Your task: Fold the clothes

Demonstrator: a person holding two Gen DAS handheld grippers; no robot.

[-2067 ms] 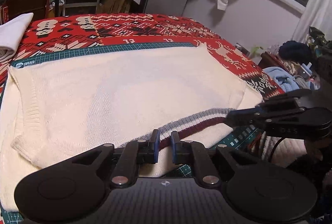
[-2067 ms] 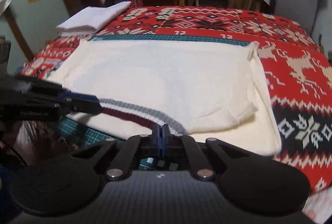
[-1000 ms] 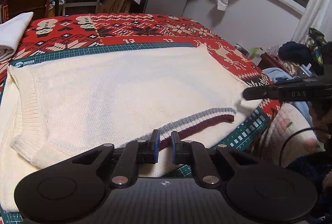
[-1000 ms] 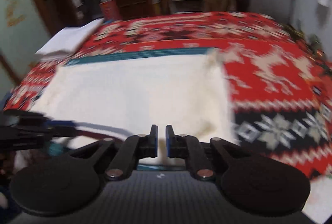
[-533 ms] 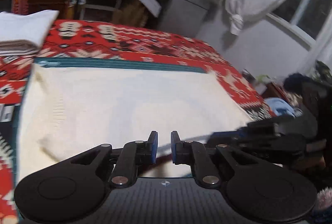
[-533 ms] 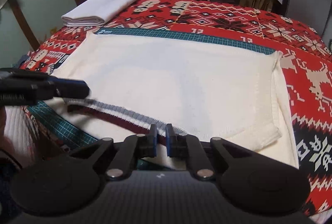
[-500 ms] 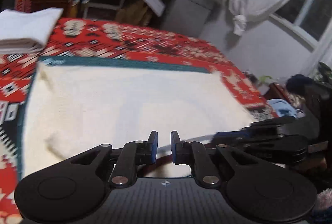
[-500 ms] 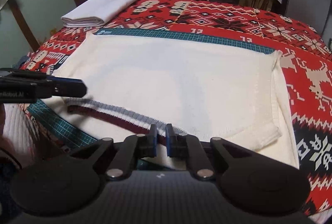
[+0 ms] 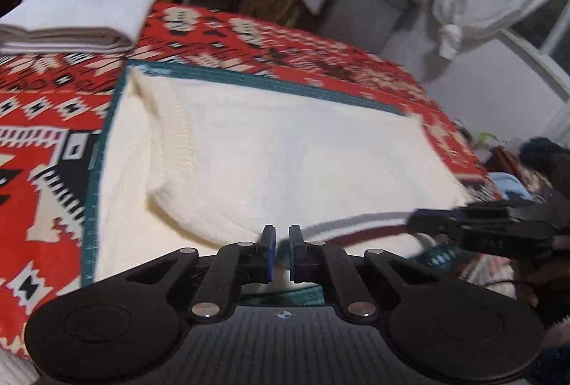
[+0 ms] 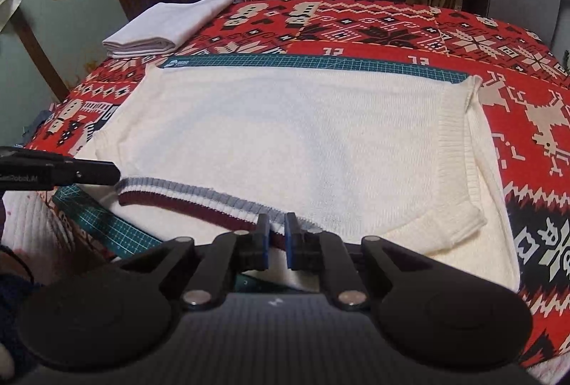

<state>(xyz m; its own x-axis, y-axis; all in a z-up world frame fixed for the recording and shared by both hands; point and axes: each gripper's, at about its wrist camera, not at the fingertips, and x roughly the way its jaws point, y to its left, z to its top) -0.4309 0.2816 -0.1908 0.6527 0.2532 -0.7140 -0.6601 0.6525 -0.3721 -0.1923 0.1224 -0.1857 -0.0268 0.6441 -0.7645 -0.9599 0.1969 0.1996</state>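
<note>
The cream sweater (image 10: 285,135) lies flat on the green mat (image 10: 320,62), long axis left–right, its striped band (image 10: 185,194) along the near edge. Both grippers hover low at that band: the right gripper (image 10: 277,237) mid-band, the left gripper (image 9: 281,244) near the band's left end – blur makes contact unclear. Each pair of jaws stands slightly apart, holding nothing.
</note>
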